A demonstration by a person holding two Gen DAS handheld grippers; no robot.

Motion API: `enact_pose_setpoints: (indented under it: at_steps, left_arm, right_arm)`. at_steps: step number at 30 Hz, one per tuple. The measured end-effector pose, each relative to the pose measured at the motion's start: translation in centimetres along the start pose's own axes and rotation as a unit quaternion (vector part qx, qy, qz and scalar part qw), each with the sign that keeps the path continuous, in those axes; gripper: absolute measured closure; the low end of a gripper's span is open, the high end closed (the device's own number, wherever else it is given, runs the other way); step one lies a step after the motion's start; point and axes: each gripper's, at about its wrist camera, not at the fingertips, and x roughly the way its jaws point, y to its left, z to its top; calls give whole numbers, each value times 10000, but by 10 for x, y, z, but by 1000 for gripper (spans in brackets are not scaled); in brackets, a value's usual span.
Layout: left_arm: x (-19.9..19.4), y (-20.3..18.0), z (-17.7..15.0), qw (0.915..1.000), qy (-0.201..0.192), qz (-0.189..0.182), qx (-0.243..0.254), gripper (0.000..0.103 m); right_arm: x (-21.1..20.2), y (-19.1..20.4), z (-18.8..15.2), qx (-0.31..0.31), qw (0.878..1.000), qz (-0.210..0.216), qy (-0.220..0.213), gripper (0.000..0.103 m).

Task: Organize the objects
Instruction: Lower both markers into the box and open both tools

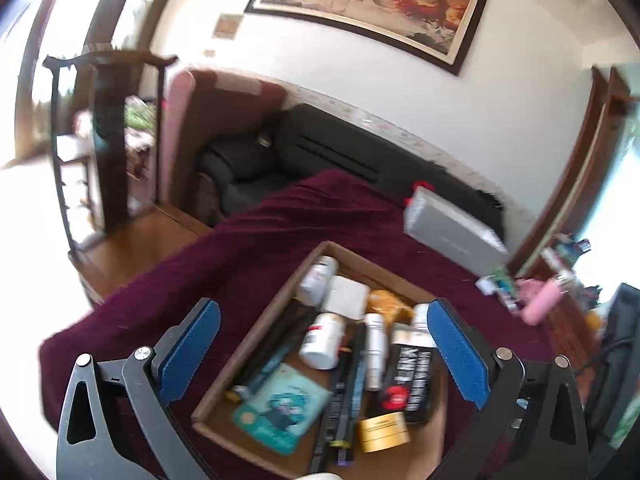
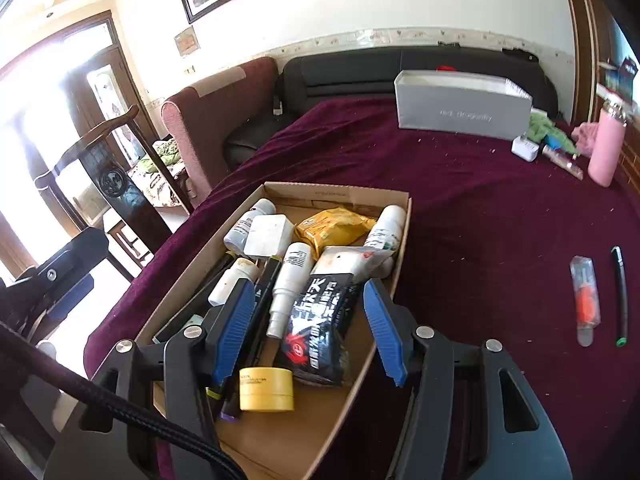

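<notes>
An open cardboard box [image 1: 256,328] [image 2: 403,236] sits on a dark red cloth [image 2: 480,208]. It holds white bottles [image 1: 322,340], a white spray bottle [image 2: 290,280], a black sachet [image 2: 320,332], a yellow round tin [image 2: 267,389] [image 1: 384,432], a yellow pouch [image 2: 332,222], a teal packet [image 1: 280,408] and dark pens. My left gripper [image 1: 322,308] hangs over the box, jaws wide open and empty. My right gripper [image 2: 309,285] is open above the sachet and the spray bottle, touching neither. A black pen [image 2: 620,296] and a clear tube with an orange part [image 2: 586,300] lie loose on the cloth to the right.
A grey rectangular box [image 2: 460,106] stands at the far side of the cloth. Beside it are a white charger [image 2: 525,148], a green cloth and a pink bottle [image 2: 606,148]. A black sofa [image 2: 360,68] and a dark wooden stand [image 1: 108,128] lie beyond.
</notes>
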Motion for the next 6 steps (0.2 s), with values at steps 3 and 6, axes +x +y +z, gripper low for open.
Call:
enact_pose_setpoints:
  at_steps: [3,6]
  left_arm:
    - [-10,-2,-5,9996,-113,235,107,1]
    - [-18,-6,-8,9986,-214,429,225,1]
  right_arm:
    - [-5,2,-3,-146,9998,-78,-53,44]
    - [-10,6,-7,-314,9993,-163,-94,42]
